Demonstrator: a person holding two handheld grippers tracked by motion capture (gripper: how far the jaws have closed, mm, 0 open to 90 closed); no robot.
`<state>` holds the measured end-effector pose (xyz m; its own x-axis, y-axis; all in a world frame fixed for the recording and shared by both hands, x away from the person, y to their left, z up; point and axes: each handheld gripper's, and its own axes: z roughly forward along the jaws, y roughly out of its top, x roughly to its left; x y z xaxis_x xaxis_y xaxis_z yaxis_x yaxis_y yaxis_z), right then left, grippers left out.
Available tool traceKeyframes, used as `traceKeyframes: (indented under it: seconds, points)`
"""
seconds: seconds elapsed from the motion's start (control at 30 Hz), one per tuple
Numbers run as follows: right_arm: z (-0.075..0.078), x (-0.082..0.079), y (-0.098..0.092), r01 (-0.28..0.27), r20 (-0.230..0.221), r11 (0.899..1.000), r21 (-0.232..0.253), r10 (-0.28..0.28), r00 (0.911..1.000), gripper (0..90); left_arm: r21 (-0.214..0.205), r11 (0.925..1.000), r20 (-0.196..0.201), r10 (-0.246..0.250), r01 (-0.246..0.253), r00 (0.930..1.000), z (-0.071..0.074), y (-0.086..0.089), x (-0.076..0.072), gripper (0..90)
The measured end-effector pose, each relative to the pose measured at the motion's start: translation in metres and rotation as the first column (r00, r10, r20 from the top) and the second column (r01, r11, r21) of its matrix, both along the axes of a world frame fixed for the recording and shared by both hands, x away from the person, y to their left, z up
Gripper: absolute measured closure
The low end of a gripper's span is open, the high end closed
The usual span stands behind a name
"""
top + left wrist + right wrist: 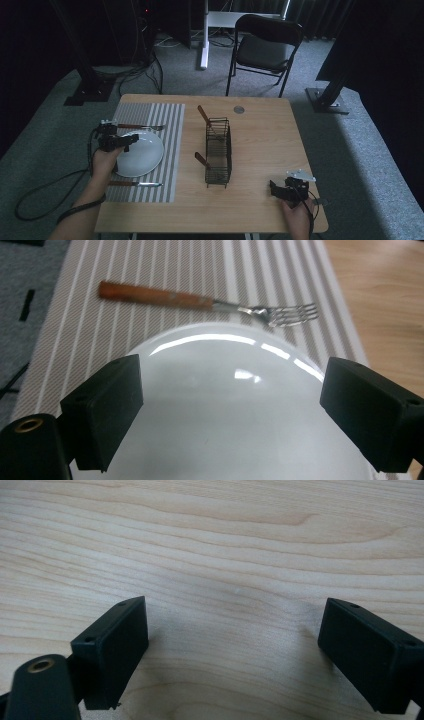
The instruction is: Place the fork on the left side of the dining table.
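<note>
High view: a table-setting in progress, the left gripper hanging over the glossy white plate on the striped placemat, jaws spread and empty; the wood-handled fork lies at twelve o'clock, apparently just placed. The right gripper rests agape at five o'clock. More cutlery waits in the wire basket, likely next

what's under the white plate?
The plate sits on a striped placemat, which lies on the wooden table. A fork and knife flank it on the mat. Whatever lies directly beneath the plate is covered.
</note>
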<state>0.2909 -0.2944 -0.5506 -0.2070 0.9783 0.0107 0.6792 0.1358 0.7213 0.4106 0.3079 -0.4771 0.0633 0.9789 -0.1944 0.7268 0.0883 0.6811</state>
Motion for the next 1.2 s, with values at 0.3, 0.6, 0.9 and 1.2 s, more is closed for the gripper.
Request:
traceKeyframes:
  seconds: [0.3,0.6,0.9,1.2]
  points:
    - [0.0,0.0,0.0,0.0,0.0,1.0,0.0,0.0,1.0,12.3,0.009,0.9998,-0.026,-0.017,0.018,0.9995,-0.011,-0.001,-0.012,0.0]
    - [0.0,0.0,0.0,0.0,0.0,1.0,0.0,0.0,1.0,12.2,0.028,0.9973,0.006,-0.069,0.068,0.9976,-0.01,-0.013,-0.034,0.0]
    - [0.0,0.0,0.0,-0.001,0.0,1.0,0.0,0.001,1.0,12.3,0.028,0.9954,0.008,-0.092,0.092,0.9957,-0.015,-0.014,-0.058,0.0]
    - [0.0,0.0,0.0,0.0,0.0,1.0,0.0,0.0,1.0,12.2,0.021,0.993,-0.009,-0.117,0.117,0.9931,-0.028,-0.012,-0.081,0.0]
